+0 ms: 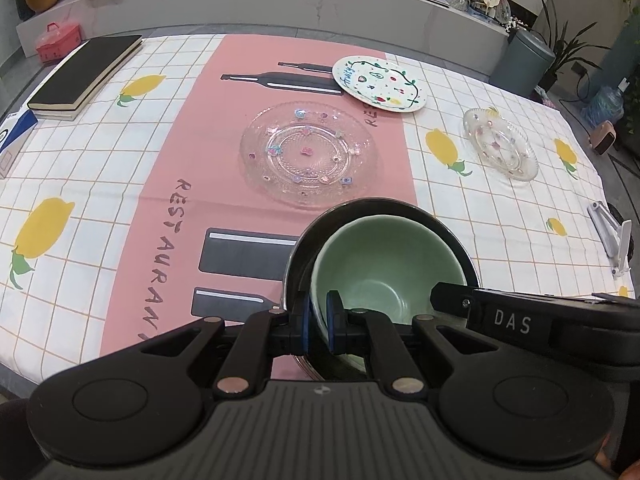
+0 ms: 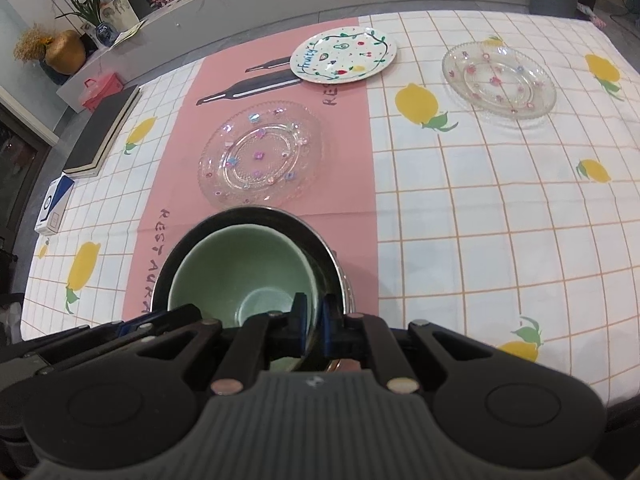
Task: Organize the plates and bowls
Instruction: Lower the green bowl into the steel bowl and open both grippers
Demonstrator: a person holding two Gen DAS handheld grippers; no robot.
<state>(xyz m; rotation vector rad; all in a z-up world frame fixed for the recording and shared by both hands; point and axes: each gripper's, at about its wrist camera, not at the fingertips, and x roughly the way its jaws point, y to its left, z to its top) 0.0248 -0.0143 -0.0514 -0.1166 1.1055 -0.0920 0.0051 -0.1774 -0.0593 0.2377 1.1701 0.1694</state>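
Slippage is looming as the main risk: two grippers are pinching thin rims on opposite sides of a nested pair, and if either hand is pulling, lifting or tilting out of step with the other, the green bowl (image 1: 384,268) could be rocking inside the dark metal bowl (image 1: 304,240) or the whole pair could be twisting free.

At lower centre of the left wrist view, the left gripper (image 1: 318,322) is sitting clenched on the near left wall; its blue-padded fingers seem to be straddling both rims together, though whether both walls are being caught is hard to tell. The green bowl is sitting inside the dark one, leaning toward the right side, and is holding nothing. At lower centre of the right wrist view, the right gripper (image 2: 314,326) is likewise clamping the right rim of the same pair, one finger inside the green bowl, the other outside.

A second hazard is lying just beyond the bowls: the large glass plate (image 1: 308,156), at centre frame on the pink runner (image 1: 200,128), is sitting just beside the far edge of the dark bowl, so pushing forward could be knocking glass. Further right, the painted fruit plate (image 1: 380,84) is resting at upper centre and the small glass plate (image 1: 500,144) is lying at upper right on the checked tablecloth (image 1: 500,216); none is carrying food.
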